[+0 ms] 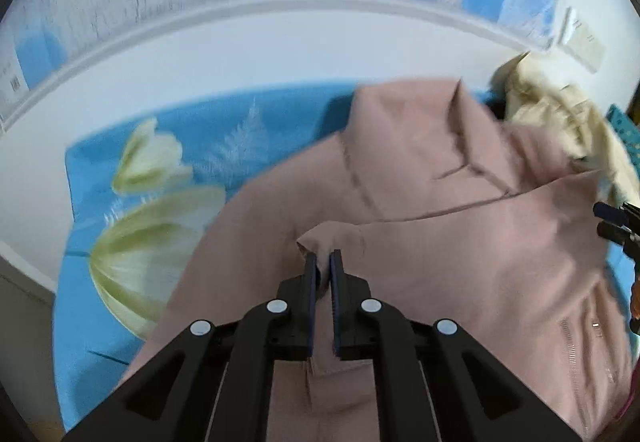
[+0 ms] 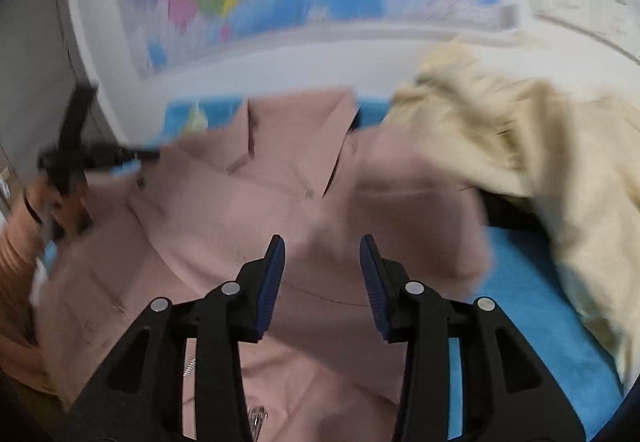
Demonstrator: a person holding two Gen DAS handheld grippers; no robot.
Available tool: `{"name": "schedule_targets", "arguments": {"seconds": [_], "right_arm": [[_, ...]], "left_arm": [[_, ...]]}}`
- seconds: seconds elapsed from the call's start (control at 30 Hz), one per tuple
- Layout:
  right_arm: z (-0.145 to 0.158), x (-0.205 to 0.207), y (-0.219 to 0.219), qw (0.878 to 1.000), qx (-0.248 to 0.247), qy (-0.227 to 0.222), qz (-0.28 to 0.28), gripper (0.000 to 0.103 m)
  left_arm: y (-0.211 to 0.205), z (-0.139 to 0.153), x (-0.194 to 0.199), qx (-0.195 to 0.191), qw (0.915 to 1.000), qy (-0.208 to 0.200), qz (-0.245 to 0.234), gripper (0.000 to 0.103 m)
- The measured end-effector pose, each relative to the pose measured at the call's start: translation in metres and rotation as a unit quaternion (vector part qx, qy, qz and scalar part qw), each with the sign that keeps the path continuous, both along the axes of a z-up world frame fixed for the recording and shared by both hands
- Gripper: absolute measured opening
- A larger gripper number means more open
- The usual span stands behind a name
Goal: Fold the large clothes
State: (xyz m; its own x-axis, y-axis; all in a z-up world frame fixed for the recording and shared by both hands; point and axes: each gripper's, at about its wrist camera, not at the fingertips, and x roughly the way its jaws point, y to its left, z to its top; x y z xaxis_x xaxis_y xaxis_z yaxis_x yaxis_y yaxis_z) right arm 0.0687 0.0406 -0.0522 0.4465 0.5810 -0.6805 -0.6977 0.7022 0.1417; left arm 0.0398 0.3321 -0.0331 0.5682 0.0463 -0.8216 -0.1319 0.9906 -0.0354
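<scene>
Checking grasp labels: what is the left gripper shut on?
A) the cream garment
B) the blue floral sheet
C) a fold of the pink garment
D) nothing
C: the left gripper pinches a raised fold of the pink garment between nearly closed pads.

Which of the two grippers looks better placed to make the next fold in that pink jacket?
Probably the left gripper: it is shut on a fold of the pink jacket. The right gripper hangs open above the cloth, holding nothing.
</scene>
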Motion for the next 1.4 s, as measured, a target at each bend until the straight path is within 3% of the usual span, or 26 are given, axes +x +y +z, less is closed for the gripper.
{"name": "schedule_targets", "arguments": {"seconds": [0.1,0.17,0.27,0.43,0.6,0.67,0.87,1.0,1.1,1.13,1.2,1.27,1.4], "right_arm": [[-0.025,0.015,0.017,0.998,-0.051,0.023,-0.015,0.039],[-0.031,0.019,0.019,0.998,-0.055,0.019,-0.023,0.041],[-0.03,0.02,0.019,0.997,-0.058,0.025,-0.032,0.042],[-0.02,0.013,0.024,0.998,-0.053,0.032,-0.032,0.048],[0.002,-0.023,0.049,0.999,-0.003,0.029,0.034,0.053],[0.011,-0.043,0.07,0.996,0.013,0.025,0.083,0.061],[0.014,-0.09,0.131,0.981,0.011,0.021,0.192,0.064],[0.005,-0.103,0.139,0.978,0.0,0.029,0.208,0.064],[-0.003,-0.103,0.129,0.978,-0.002,0.043,0.204,0.064],[-0.006,-0.102,0.127,0.979,-0.004,0.046,0.199,0.064],[-0.012,-0.099,0.121,0.98,-0.005,0.055,0.189,0.064],[-0.014,-0.097,0.114,0.982,-0.003,0.059,0.18,0.064],[-0.007,-0.093,0.087,0.984,0.021,0.065,0.162,0.064]], "left_arm": [[0.006,-0.022,0.003,0.013,0.9995,0.028,0.008,0.015],[0.013,-0.022,-0.005,-0.001,0.9997,0.023,0.011,0.024],[0.022,0.0,-0.03,0.004,0.9998,-0.005,0.018,0.038],[0.043,0.052,-0.097,0.031,0.997,-0.065,0.029,0.044],[0.069,0.078,-0.172,0.065,0.993,-0.084,0.05,0.052],[0.077,0.073,-0.191,0.061,0.9938,-0.075,0.055,0.057],[0.094,0.029,-0.236,0.019,0.9955,-0.035,0.086,0.059],[0.107,0.002,-0.256,-0.004,0.9928,-0.014,0.119,0.063],[0.119,-0.015,-0.265,-0.045,0.9897,-0.006,0.136,0.063],[0.122,-0.02,-0.266,-0.055,0.9888,-0.005,0.139,0.063],[0.125,-0.023,-0.263,-0.078,0.9882,-0.009,0.131,0.051],[0.125,-0.022,-0.254,-0.11,0.9876,-0.011,0.111,0.0],[0.108,0.021,-0.233,-0.121,0.9894,-0.048,0.065,0.002]]}}
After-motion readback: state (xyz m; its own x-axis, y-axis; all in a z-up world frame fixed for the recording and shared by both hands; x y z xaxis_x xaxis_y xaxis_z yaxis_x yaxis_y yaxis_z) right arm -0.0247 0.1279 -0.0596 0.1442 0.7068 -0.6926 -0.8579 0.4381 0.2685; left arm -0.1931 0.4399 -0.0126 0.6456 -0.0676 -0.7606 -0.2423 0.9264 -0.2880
